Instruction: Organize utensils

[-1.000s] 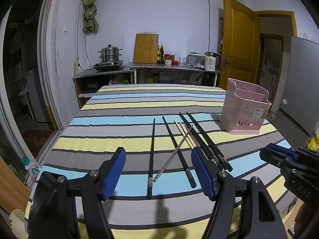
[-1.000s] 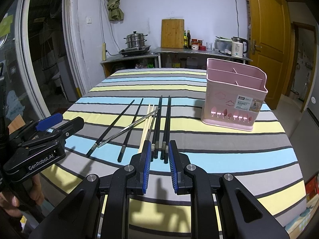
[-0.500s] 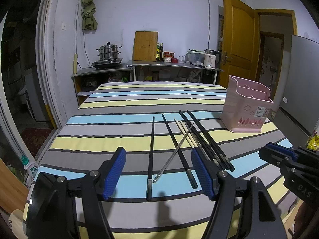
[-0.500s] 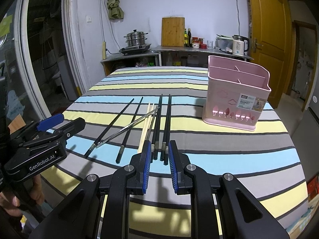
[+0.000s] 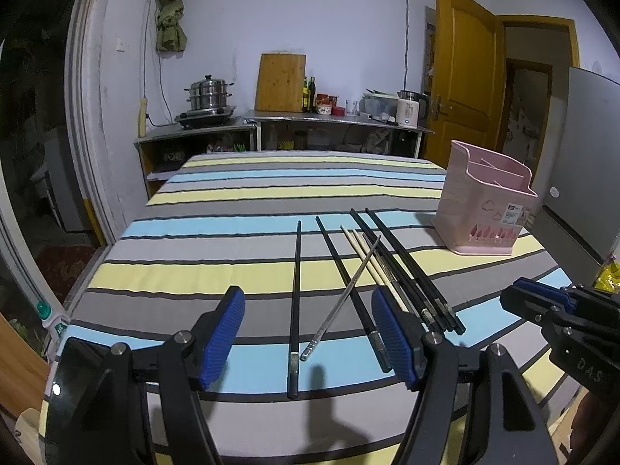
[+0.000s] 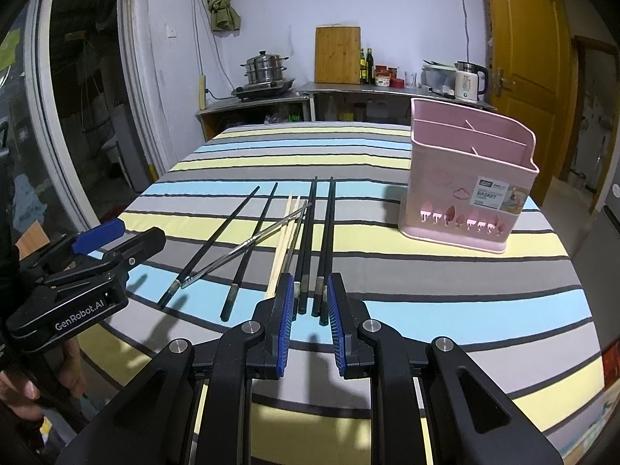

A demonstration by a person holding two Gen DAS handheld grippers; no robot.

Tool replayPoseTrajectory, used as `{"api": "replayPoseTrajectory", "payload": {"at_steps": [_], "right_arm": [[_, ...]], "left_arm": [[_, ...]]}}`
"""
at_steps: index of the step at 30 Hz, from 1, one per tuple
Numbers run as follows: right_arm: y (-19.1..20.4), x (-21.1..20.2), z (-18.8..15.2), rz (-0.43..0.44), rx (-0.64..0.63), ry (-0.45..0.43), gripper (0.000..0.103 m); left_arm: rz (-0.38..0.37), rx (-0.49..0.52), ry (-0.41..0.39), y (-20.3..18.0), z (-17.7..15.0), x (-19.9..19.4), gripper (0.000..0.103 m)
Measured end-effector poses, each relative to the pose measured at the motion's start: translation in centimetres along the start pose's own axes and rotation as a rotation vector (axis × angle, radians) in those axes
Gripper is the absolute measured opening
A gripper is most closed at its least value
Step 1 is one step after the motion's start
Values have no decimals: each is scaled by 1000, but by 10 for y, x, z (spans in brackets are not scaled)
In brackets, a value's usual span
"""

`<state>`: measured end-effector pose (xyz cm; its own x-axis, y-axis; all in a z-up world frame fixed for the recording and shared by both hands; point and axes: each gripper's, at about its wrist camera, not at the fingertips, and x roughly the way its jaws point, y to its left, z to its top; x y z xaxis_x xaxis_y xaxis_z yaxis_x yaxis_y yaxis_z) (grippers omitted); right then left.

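Observation:
Several chopsticks lie on the striped tablecloth point(image 5: 193, 271): black ones point(image 5: 296, 290) point(image 6: 327, 232), a pale wooden pair point(image 5: 372, 263) point(image 6: 283, 244), and a metal one point(image 5: 343, 298) point(image 6: 248, 244) lying slantwise across them. An empty pink utensil basket point(image 5: 488, 209) point(image 6: 465, 190) stands to their right. My left gripper point(image 5: 308, 335) is wide open, above the near ends of the left chopsticks. My right gripper point(image 6: 309, 323) is open by a narrow gap, empty, just behind the ends of the right black pair.
The table's near edge runs under both grippers. A counter point(image 5: 333, 120) with a steamer pot, cutting board, bottles and a kettle stands beyond the far end. A yellow door point(image 5: 465, 89) and a grey fridge point(image 5: 589, 162) are at the right.
Both grippers have moved slightly forward toward the chopsticks. The jaws' openings are unchanged and the chopsticks have not moved.

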<state>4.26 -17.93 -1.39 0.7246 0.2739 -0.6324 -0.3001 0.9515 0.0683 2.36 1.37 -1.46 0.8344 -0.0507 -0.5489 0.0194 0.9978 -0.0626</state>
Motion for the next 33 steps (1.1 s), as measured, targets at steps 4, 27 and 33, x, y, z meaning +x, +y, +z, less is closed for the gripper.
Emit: {"api": "replayPoseTrajectory", "payload": {"at_steps": [4, 27, 33], "right_arm": [[-2, 10, 3, 10, 9, 18, 18], [-9, 68, 29, 85, 69, 110, 18], [-4, 86, 41, 135, 111, 144, 18]], "left_arm": [[-16, -1, 38, 5, 1, 14, 70], [-106, -43, 357, 29, 34, 142, 32], [-88, -34, 360, 38, 35, 143, 7]]}}
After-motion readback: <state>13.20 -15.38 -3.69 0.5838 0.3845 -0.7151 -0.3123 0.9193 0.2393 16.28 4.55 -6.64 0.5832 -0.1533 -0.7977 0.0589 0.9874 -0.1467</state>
